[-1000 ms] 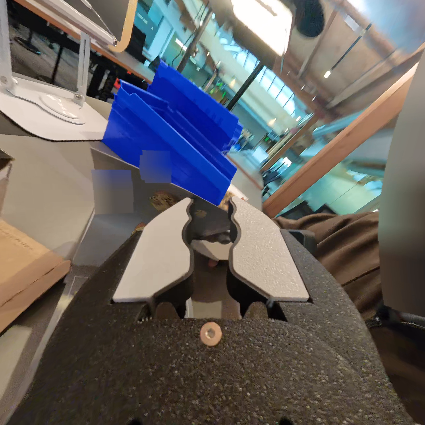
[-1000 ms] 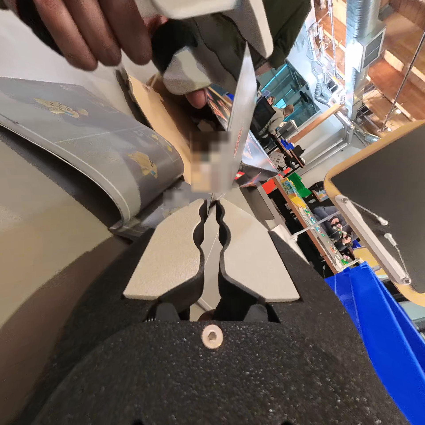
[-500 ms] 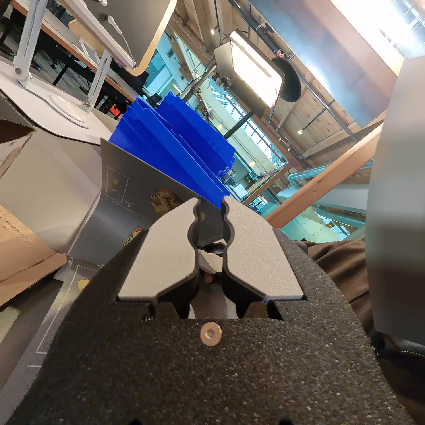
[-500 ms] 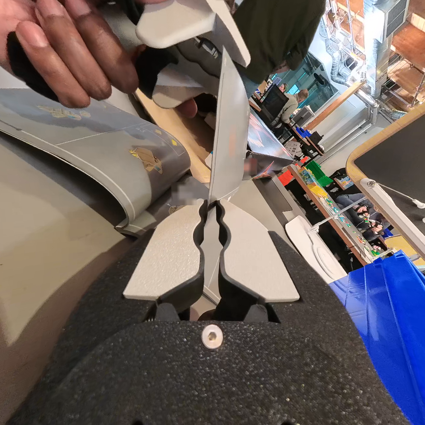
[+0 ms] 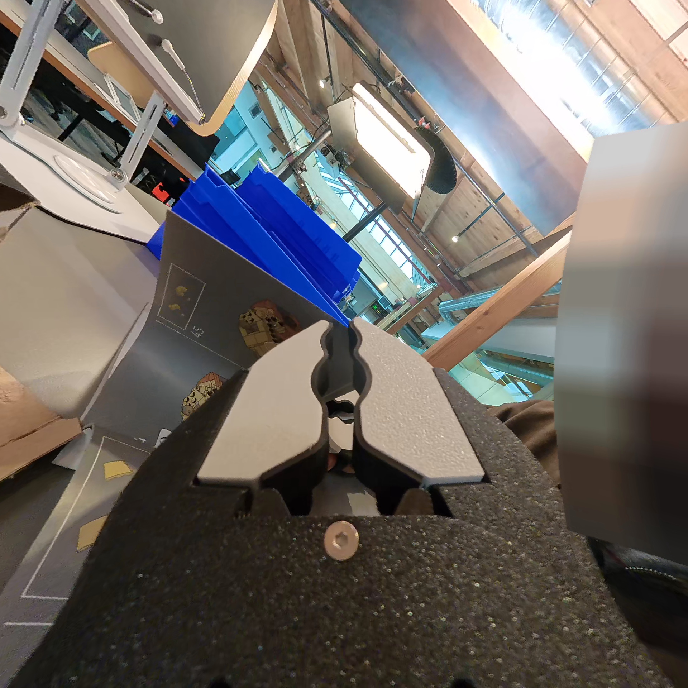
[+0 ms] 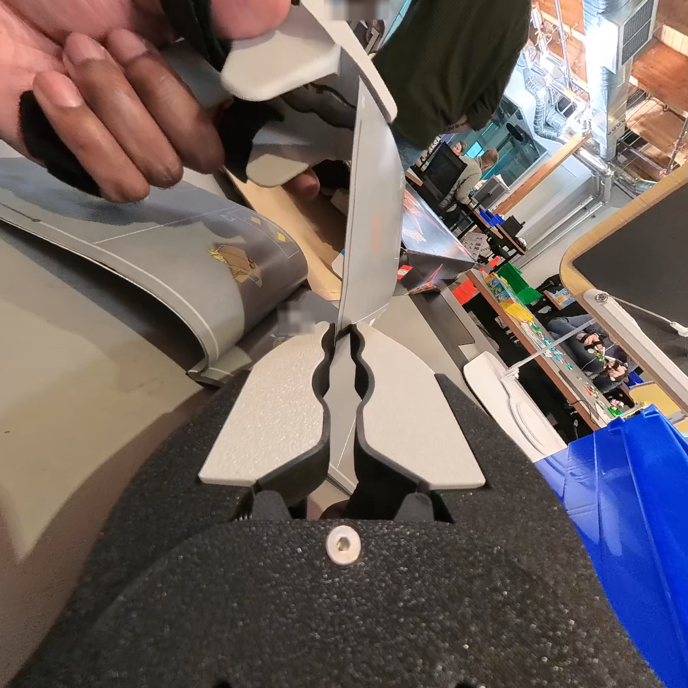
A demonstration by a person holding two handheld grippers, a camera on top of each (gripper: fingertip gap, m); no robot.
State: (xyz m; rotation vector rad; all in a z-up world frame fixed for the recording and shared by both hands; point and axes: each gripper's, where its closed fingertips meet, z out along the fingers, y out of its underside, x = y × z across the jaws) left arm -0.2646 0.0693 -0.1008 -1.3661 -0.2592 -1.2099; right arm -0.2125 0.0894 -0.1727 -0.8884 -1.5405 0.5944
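Observation:
An open booklet [image 6: 186, 253] with grey pages lies on the table. One grey page [image 6: 372, 223] stands up from it. My right gripper [image 6: 342, 327] is shut on that page's lower edge, and the sheet runs down between its pads. My left gripper [image 6: 298, 111], held by a hand [image 6: 111, 111], is at the page's upper part. In the left wrist view the same page [image 5: 223, 309], printed with brick pictures, runs into my left gripper [image 5: 340, 325], whose pads are closed on its edge.
Blue bins [image 5: 268, 238] stand behind the page and also show at the right wrist view's lower right [image 6: 625, 484]. Brown cardboard [image 5: 22, 428] lies to the left. A white lamp base [image 6: 513, 402] and a dark printed box [image 6: 428, 238] sit beyond. People sit at far tables. Left tips to right tips: about 10 centimeters.
My left gripper's pads came together on the page's edge, and its view tilted upward. My right gripper stayed shut on the page, which now stands more upright.

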